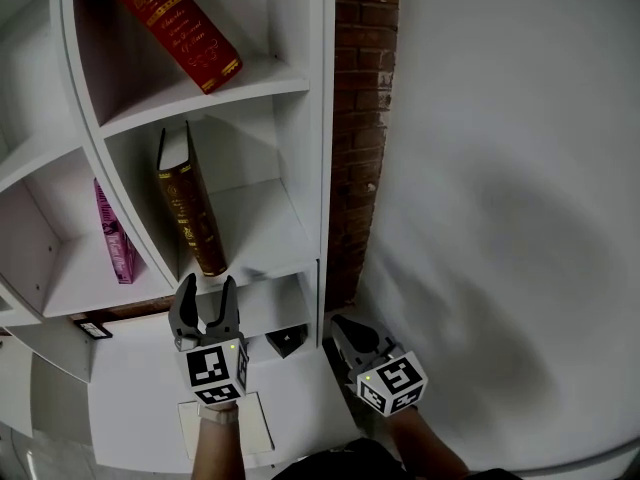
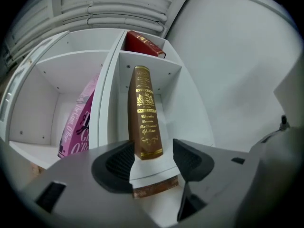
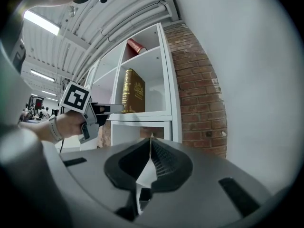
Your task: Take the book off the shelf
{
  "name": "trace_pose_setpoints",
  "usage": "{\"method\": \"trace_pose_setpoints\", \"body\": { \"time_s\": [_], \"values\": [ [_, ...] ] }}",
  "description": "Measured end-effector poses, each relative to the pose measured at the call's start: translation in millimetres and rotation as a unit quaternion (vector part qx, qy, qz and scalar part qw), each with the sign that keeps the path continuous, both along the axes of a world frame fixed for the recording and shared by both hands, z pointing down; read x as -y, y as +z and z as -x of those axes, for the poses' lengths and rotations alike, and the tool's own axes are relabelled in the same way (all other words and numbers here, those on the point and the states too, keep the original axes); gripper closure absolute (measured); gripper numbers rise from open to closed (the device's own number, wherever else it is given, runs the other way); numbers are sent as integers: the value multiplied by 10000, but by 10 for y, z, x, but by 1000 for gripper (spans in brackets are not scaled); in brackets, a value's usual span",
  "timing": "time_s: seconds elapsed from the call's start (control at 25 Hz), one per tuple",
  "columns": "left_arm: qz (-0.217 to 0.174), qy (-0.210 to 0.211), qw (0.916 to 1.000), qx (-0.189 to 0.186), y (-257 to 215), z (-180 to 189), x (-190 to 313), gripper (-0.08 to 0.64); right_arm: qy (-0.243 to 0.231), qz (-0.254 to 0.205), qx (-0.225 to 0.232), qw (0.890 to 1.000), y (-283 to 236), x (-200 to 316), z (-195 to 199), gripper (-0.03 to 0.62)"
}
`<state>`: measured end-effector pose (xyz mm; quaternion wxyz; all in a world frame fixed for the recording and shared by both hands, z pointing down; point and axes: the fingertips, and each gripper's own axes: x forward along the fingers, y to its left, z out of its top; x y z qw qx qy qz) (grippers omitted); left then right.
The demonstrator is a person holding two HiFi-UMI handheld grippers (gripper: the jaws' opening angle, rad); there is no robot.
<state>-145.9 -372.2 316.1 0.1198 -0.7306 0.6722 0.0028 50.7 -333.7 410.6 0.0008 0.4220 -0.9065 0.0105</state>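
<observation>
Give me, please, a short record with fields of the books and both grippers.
target: brown book, standing tilted on the white shelf
other books: red book above; pink book in the compartment to its left
left gripper: open, aimed at the brown book's spine, not gripping
right gripper: shut, empty, near the brick column
progress: book not yet taken off
</observation>
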Motion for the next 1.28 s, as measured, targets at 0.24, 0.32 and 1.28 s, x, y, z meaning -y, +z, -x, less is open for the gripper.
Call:
{"method": "trace_pose_setpoints", "body": {
  "time_s": [0.24,0.32,1.28],
  "values": [
    [132,-359,9992,78,-69,-12,173,301,-250,-39,-106,9996,-79,187,-80,571],
    [97,-471,9988,85,-103,-11,239,299,-323,-61,-127,9994,-106,267,-110,571],
    [347,-1246,9914,187,-166,146,598,307,-864,-108,-160,9961,-59,473,-88,571]
  ]
}}
